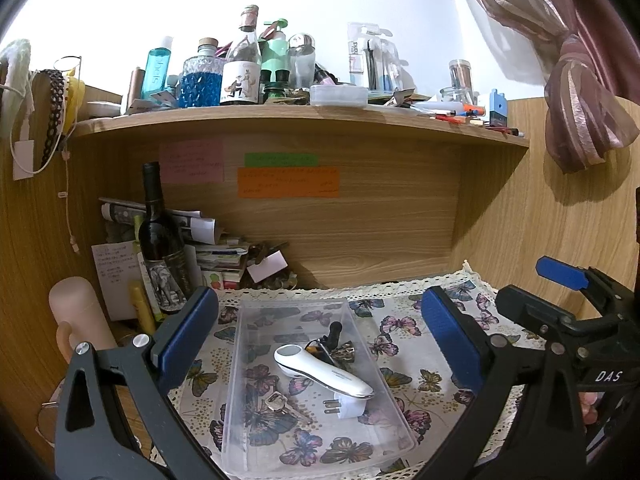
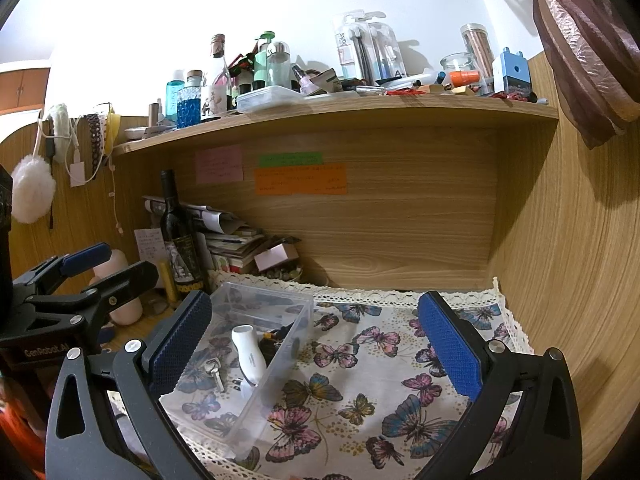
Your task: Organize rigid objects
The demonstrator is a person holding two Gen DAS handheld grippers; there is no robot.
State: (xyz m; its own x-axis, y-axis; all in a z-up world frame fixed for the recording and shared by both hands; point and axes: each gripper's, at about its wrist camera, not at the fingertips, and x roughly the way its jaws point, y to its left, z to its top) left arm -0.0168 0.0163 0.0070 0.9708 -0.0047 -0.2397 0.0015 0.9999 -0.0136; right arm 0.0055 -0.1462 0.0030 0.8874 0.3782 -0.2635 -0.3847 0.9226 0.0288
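Clear plastic bin (image 1: 308,380) sits on the butterfly-print cloth (image 1: 420,384) that covers the bench, toward the cloth's left side in the right wrist view (image 2: 256,364). Inside it lie a white handheld device (image 1: 322,372) resting at an angle across the middle, a silver key (image 1: 278,402) near its lower end, a white plug adapter (image 1: 346,406) with its prongs showing just beside the device's handle, and a dark cluster of small items (image 1: 332,346) at the far end that is too jumbled to make out.

The left gripper (image 1: 320,348) hovers over the bin with its blue-padded jaws spread wide and nothing between them. The right gripper (image 2: 316,350) is likewise spread wide and empty, held above the bare cloth to the right of the bin.

Behind the cloth, a dark wine bottle (image 1: 160,240) stands upright at the left beside a stack of papers (image 1: 216,252). A wooden shelf (image 1: 304,120) above carries a crowd of bottles and jars.
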